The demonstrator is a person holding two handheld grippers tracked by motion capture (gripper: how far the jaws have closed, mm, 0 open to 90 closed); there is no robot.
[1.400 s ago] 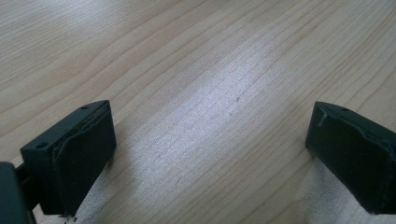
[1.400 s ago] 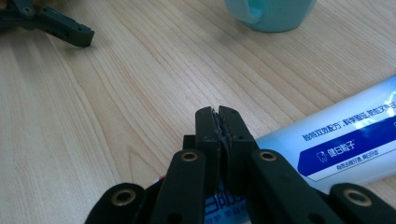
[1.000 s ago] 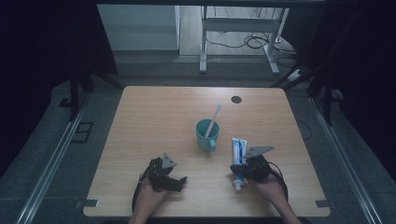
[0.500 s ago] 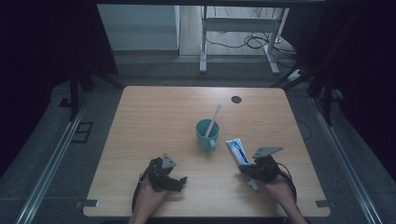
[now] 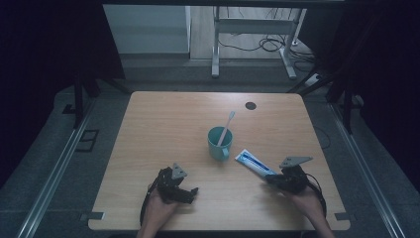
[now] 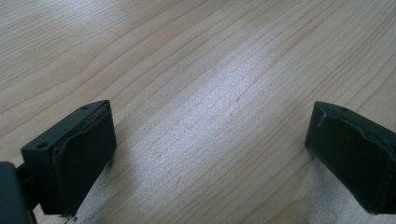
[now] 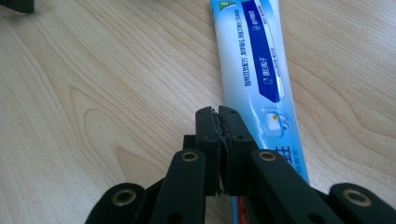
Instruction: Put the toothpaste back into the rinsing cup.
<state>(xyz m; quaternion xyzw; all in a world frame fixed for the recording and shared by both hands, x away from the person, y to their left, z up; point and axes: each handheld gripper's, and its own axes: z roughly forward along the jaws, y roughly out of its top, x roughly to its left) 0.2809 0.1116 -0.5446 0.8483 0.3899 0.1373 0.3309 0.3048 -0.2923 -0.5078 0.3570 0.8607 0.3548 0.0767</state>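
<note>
The left tongs point(image 5: 184, 192) rest at the near left of the wooden surface point(image 5: 163, 124). Their jaws are spread wide apart, and there is only bare wood between them. The right tongs point(image 5: 275, 179) sit at the near right. Their jaws are pressed tight together with nothing between them. They lie over the near end of the toothpaste tube point(image 7: 256, 60) and do not hold it.

The tube lies flat on the surface, just past the right tongs. It slants away toward the green cup point(image 5: 219, 143). The cup stands near the middle of the surface, a little beyond the tube's far end. A white toothbrush point(image 5: 226, 127) stands in the cup and leans to the far right. Far off, near the back edge, is a small dark round spot point(image 5: 250, 105).

What could go wrong? If the right tongs push forward while closed, they may just shove the tube along. The tube could slide into the cup and knock it, and the toothbrush could tip out. The tube looks smooth, so it may slip away easily.
</note>
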